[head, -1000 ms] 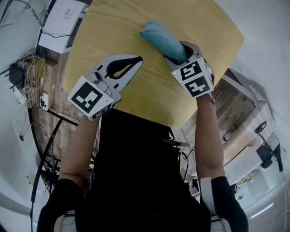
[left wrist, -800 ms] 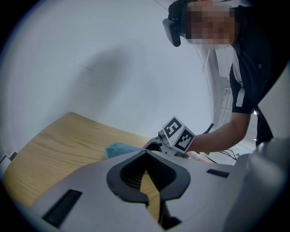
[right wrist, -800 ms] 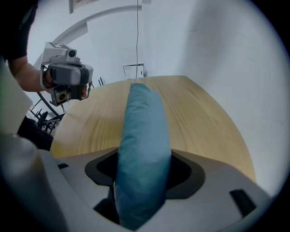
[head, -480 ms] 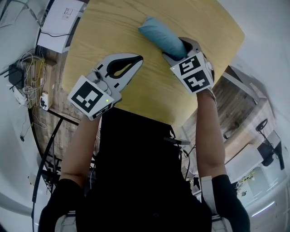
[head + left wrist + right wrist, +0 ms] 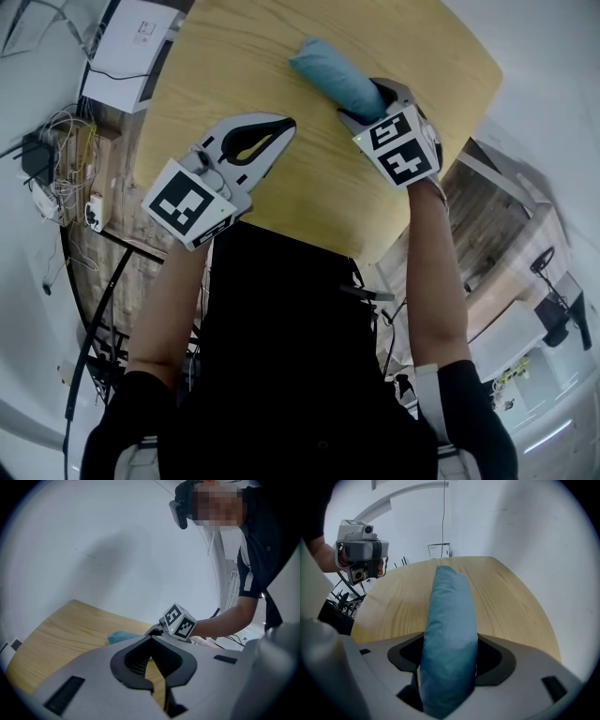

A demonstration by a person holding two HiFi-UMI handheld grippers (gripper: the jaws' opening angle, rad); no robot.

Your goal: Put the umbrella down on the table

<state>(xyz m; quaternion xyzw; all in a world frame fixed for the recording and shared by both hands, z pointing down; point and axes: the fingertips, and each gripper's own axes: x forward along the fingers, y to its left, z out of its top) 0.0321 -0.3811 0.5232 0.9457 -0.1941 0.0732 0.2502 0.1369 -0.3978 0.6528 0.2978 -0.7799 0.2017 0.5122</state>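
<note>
Teal umbrella point(image 5: 330, 75) was clamped in the right gripper point(image 5: 367, 105) over the table point(image 5: 225, 56); left gripper point(image 5: 284, 125) was closed, empty. Label on box point(image 5: 131, 37) was illegible.

1. Left claw point(image 5: 281, 127): light grey moulded shell, black ribbed lining inside the jaws, dark rectangular slot on each flank.
2. Right claw point(image 5: 370, 101): same grey shell, same black lining, matching dark slots.
3. Left marker cube point(image 5: 187, 204) and right marker cube point(image 5: 398, 155): white faces printed with black square patterns; small green light glowing on the right one.
4. Black short-sleeved top point(image 5: 281, 375); white trim point(image 5: 428, 398) at the sleeve ends.
5. Black camera unit point(image 5: 180, 506) worn on the head.
</note>
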